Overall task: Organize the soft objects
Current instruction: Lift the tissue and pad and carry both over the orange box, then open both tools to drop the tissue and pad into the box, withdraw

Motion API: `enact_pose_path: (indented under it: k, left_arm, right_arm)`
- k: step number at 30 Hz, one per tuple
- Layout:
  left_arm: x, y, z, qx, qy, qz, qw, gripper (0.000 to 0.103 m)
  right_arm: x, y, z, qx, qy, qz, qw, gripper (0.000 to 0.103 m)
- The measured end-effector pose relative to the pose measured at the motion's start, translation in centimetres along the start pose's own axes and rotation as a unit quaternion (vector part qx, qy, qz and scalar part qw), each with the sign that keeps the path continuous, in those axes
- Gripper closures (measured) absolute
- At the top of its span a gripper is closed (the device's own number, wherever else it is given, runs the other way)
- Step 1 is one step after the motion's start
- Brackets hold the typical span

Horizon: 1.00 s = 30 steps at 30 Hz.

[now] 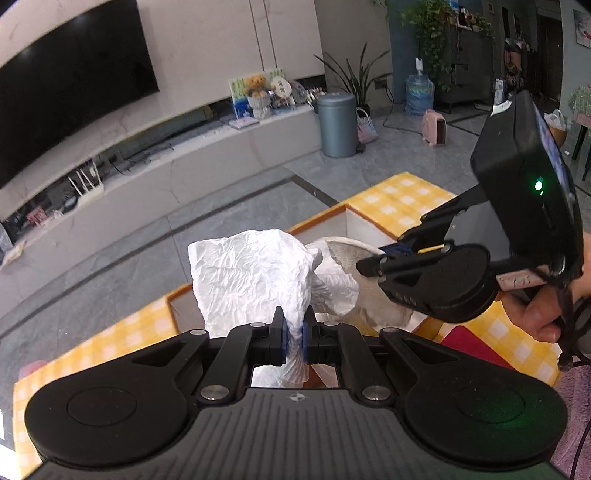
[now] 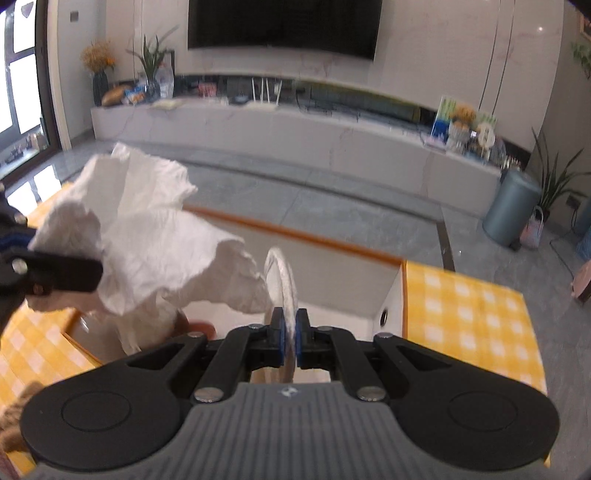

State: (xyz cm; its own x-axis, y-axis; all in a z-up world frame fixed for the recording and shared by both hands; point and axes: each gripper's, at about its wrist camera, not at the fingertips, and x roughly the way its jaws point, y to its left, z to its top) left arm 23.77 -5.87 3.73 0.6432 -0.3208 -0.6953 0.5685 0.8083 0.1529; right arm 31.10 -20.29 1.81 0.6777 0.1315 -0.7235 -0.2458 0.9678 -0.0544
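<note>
I see my left tongs (image 1: 294, 334) clenched on white crumpled paper (image 1: 255, 273), right tongs (image 2: 290, 332) clenched on a thin white rim (image 2: 284, 273), above the yellow-checked surface (image 2: 461, 306); behind, grey floor (image 2: 332, 199) and television (image 2: 284, 26).

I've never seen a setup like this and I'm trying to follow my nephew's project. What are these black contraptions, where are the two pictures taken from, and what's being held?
They are two hand-held grippers, each carrying a wide-angle camera that looks along its two fingers. One picture is from the left gripper, one from the right gripper. The left is shut on a crumpled white cloth. The right is shut on the rim of a white, bowl-like item; what it is I cannot tell. Both hang over a white box set in a yellow checked surface. A person's hand works the right one.
</note>
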Motion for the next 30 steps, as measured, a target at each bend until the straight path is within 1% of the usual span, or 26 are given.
enact_pose_path:
  k: [2, 5, 7, 10, 14, 16, 17, 18, 20, 22, 24, 27, 30]
  left_arm:
    - [0.9, 0.0, -0.3, 0.002, 0.008, -0.007, 0.9999, 0.095]
    - [2.2, 0.2, -0.7, 0.002, 0.024, -0.012, 0.9996, 0.095]
    - [3.1, 0.3, -0.8, 0.002, 0.038, -0.017, 0.9991, 0.095]
    - [4.3, 0.5, -1.3, 0.002, 0.055, -0.018, 0.9983, 0.095]
    - [5.4, 0.8, -1.9, -0.005, 0.072, -0.021, 0.9971, 0.095]
    - [5.9, 0.8, -2.0, -0.006, 0.081, -0.022, 0.9965, 0.094]
    - [6.1, 0.8, -2.2, -0.006, 0.086, -0.023, 0.996, 0.093]
    - [6.3, 0.9, -2.3, -0.006, 0.092, -0.026, 0.9955, 0.089]
    - [6.4, 0.8, -2.3, -0.003, 0.099, -0.031, 0.9946, 0.08]
    - [6.0, 0.8, -2.4, 0.003, 0.095, -0.032, 0.995, 0.071]
    - [5.3, 0.8, -2.2, 0.005, 0.084, -0.028, 0.996, 0.052]
    - [3.7, 1.1, -1.5, -0.007, 0.063, -0.031, 0.9975, 0.049]
    - [1.9, 1.6, -1.0, -0.022, 0.041, -0.027, 0.9985, 0.046]
  right_arm:
    - [1.2, -0.2, -0.6, -0.003, 0.023, -0.004, 1.0, 0.099]
    - [3.3, -0.5, -1.5, -0.007, 0.074, -0.013, 0.997, 0.099]
    - [4.3, -0.9, -2.0, -0.002, 0.098, -0.012, 0.995, 0.099]
    - [5.0, -1.4, -2.5, 0.002, 0.109, -0.007, 0.994, 0.093]
    - [4.7, -1.6, -2.6, 0.0, 0.107, -0.005, 0.994, 0.092]
    - [4.3, -1.7, -2.5, -0.002, 0.104, -0.004, 0.995, 0.086]
    - [4.0, -1.7, -2.4, -0.001, 0.101, -0.003, 0.995, 0.08]
    - [3.7, -1.6, -2.5, 0.0, 0.097, -0.003, 0.995, 0.076]
    - [3.1, -1.4, -2.4, 0.001, 0.091, -0.002, 0.996, 0.074]
    - [2.6, -1.3, -2.1, -0.003, 0.085, 0.0, 0.996, 0.07]
    - [2.2, -1.1, -1.9, -0.013, 0.079, -0.004, 0.997, 0.068]
    - [1.6, -0.6, -1.8, -0.028, 0.071, -0.017, 0.997, 0.064]
    - [0.6, -0.6, -1.8, -0.028, 0.065, -0.023, 0.997, 0.062]
